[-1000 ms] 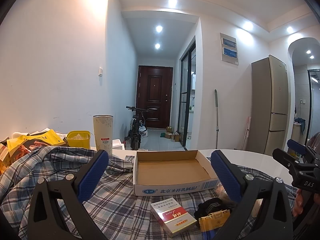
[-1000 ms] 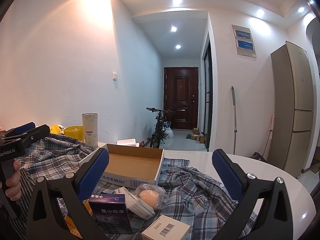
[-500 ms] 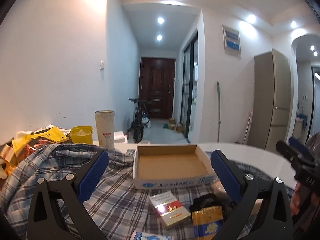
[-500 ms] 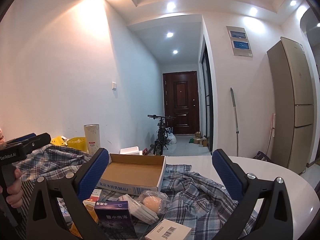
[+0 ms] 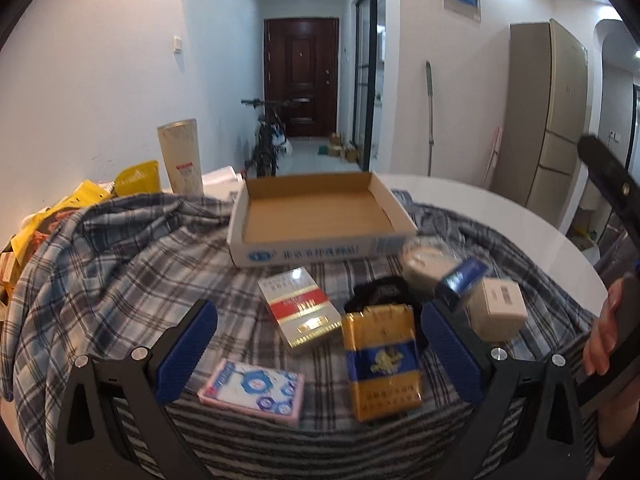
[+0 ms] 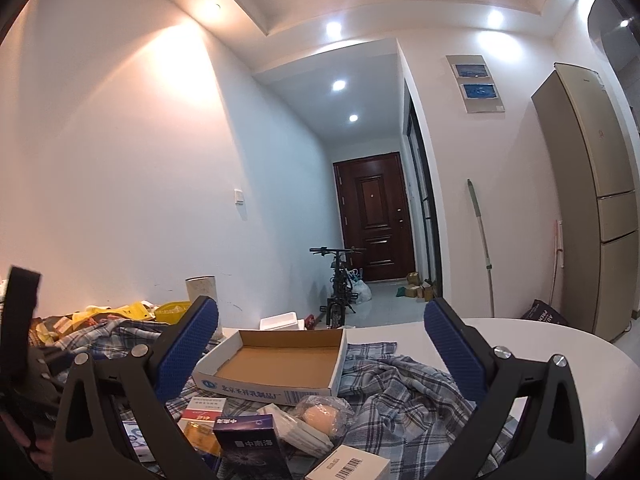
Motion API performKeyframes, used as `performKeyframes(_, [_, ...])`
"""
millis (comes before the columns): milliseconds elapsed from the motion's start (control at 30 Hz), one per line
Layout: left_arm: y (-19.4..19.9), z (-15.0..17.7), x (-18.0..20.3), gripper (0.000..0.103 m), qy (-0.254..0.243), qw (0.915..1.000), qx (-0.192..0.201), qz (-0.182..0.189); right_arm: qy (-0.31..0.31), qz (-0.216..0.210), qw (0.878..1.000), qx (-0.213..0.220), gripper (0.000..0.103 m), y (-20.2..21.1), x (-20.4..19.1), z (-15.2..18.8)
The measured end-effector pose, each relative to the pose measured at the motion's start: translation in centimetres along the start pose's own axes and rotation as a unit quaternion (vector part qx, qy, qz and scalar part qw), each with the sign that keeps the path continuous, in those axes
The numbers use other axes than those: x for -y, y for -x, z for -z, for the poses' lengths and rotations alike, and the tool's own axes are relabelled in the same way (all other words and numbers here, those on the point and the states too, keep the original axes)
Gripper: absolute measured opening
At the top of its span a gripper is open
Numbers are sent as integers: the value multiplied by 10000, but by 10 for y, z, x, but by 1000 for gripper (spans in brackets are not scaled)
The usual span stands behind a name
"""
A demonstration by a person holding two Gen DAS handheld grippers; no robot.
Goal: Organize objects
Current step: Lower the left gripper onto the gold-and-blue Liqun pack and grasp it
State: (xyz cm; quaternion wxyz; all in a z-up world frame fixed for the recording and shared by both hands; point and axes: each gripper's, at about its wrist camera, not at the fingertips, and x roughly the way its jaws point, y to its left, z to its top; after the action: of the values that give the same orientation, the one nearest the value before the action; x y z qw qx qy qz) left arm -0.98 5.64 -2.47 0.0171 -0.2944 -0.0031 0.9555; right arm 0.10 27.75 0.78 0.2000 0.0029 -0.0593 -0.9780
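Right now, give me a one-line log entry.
left gripper: open, empty, over gold-blue pack | right gripper: open, empty | cardboard tray: empty

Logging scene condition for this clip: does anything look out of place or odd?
Yes: a rumpled plaid shirt serves as the table covering, small packs lie scattered on it, and the cardboard tray sits empty. No spills or damage visible.

The left gripper (image 5: 318,346) is held low with its blue-padded fingers (image 5: 186,350) spread wide apart, nothing between them. The right gripper (image 6: 320,354) is likewise held with its jaws wide apart and empty. A hand (image 5: 600,334) is seen wrapped around the right gripper's handle.
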Motion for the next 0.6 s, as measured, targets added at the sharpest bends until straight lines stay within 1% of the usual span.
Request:
performKeyframes(100, [-8, 7, 14, 103, -186, 9996, -201, 48, -24, -60, 9999, -80, 101, -2, -1, 0])
performKeyframes(167, [-13, 9, 24, 103, -271, 9989, -364, 151, -23, -64, 9998, -172, 95, -5, -1, 1])
performKeyframes(233, [-20, 13, 32, 103, -359, 9975, -520, 329, -16, -48, 9996, -264, 95, -7, -1, 3])
performKeyframes(333, [-29, 17, 38, 103, -486, 9958, -699, 340, -17, -9, 9995, -304, 95, -9, -1, 5])
performKeyframes(433, [-43, 18, 39, 103, -452, 9927, -1013, 474, 15, 20, 9995, -322, 95, -9, -1, 6])
performKeyframes(500, [-53, 19, 38, 103, -389, 9903, -1234, 501, 35, -3, 9994, -337, 95, -10, -2, 6])
performKeyframes(533, [-59, 20, 38, 101, -368, 9889, -1353, 497, 57, -7, 9994, -349, 95, -10, -3, 7])
performKeyframes(567, [-64, 21, 37, 93, -335, 9871, -1477, 522, 75, -15, 9993, -363, 95, -10, -4, 7])
performKeyframes(600, [-70, 23, 36, 79, -293, 9847, -1616, 578, 89, -27, 9992, -382, 95, -11, -5, 7])
